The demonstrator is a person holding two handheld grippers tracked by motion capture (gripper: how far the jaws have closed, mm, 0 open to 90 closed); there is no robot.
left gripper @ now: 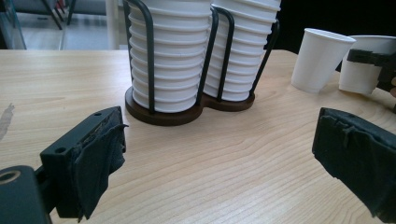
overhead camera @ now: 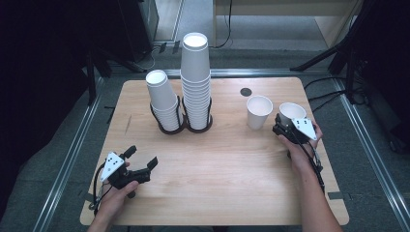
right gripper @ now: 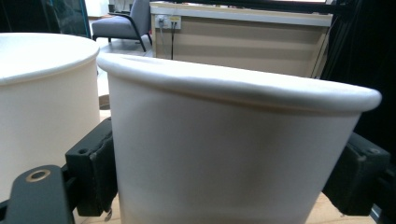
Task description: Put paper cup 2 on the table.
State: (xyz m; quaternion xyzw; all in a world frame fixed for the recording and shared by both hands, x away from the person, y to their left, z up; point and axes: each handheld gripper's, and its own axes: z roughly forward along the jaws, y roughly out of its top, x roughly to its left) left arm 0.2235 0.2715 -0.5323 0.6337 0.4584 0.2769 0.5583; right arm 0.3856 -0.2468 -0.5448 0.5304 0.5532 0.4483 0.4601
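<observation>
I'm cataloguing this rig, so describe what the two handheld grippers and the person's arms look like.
Both the left gripper and the right gripper are black, two-jawed, hand-held tools. Each carries a grey three-cornered plate dotted with small dark marks on top and trails a thin black cable. The jaw pads are wrapped in frayed black covering. The person's forearms are bare, with no sleeves in view.

Behind the wooden table a beige cabinet stands, with a grey chair to its left.
</observation>
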